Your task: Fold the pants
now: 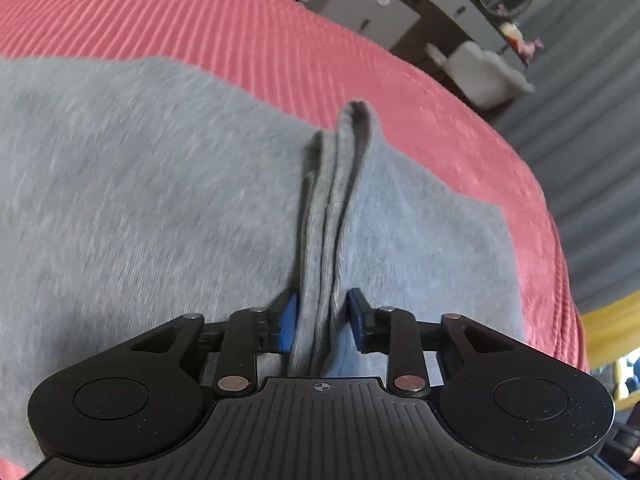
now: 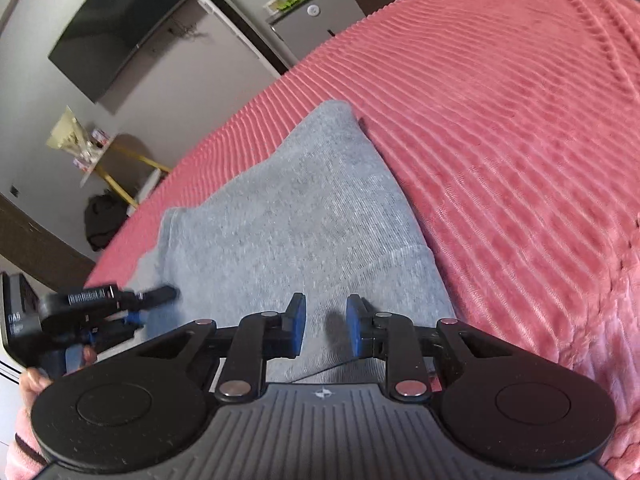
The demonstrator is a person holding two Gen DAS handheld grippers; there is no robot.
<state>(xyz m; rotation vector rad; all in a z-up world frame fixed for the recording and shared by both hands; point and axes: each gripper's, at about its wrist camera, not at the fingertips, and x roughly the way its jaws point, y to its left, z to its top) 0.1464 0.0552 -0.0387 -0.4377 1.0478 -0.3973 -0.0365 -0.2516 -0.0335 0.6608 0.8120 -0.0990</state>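
I see the bed (image 2: pixel 520 128) under a pink ribbed blanket, which carries everything. The grey pants (image 2: pixel 288 216) lie flat on it near its left edge in the right wrist view, long axis running away from me toward the far edge, the narrow end pointing that way, the broad end under my grippers. In the left wrist view a bunched ridge of pants fabric (image 1: pixel 336 200) stands up off the flat part and runs straight away from the tool. My left gripper (image 1: pixel 322 316) sits partly spread with that ridge between its blue pads (image 1: pixel 289 322); pads not squeezing it. My right gripper (image 2: pixel 326 326) is also partly spread, over flat grey cloth, gripping nothing. A hand (image 2: pixel 34 380) with a pink sleeve holds the left tool.
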